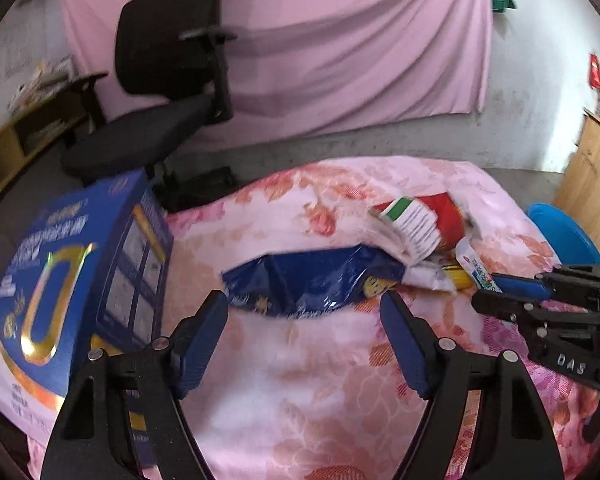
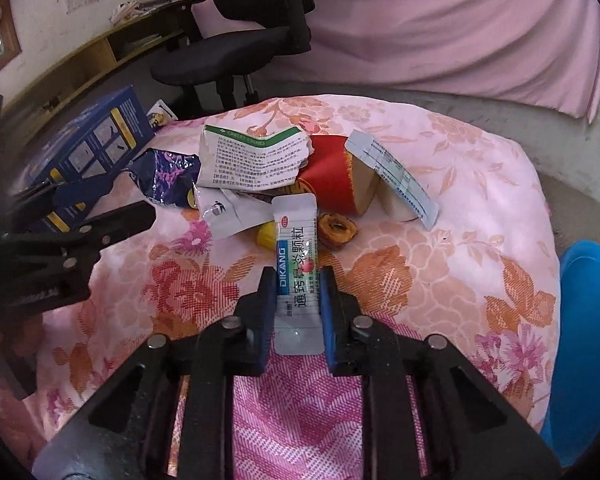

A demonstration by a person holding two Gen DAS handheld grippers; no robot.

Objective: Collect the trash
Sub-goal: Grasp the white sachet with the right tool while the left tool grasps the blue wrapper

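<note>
Trash lies on a table under a pink floral cloth (image 1: pixel 300 380). My left gripper (image 1: pixel 304 308) is open, its fingers just short of a crumpled blue foil wrapper (image 1: pixel 312 280), also in the right wrist view (image 2: pixel 168 176). My right gripper (image 2: pixel 296 280) is shut on a white DIKANG medicine sachet (image 2: pixel 296 264), which also shows in the left wrist view (image 1: pixel 476 268). Behind it lie a torn green-and-white leaflet (image 2: pixel 252 156), a red paper cup (image 2: pixel 332 176) on its side, a white label strip (image 2: pixel 396 176), a yellow piece (image 2: pixel 266 234) and a brown ring-shaped scrap (image 2: pixel 338 230).
A blue carton (image 1: pixel 60 272) stands at the table's left edge. A black office chair (image 1: pixel 160 92) is behind the table, before a pink curtain (image 1: pixel 320 40). A blue plastic bin (image 2: pixel 588 340) sits off the right edge. Wooden shelves (image 2: pixel 80 64) line the left wall.
</note>
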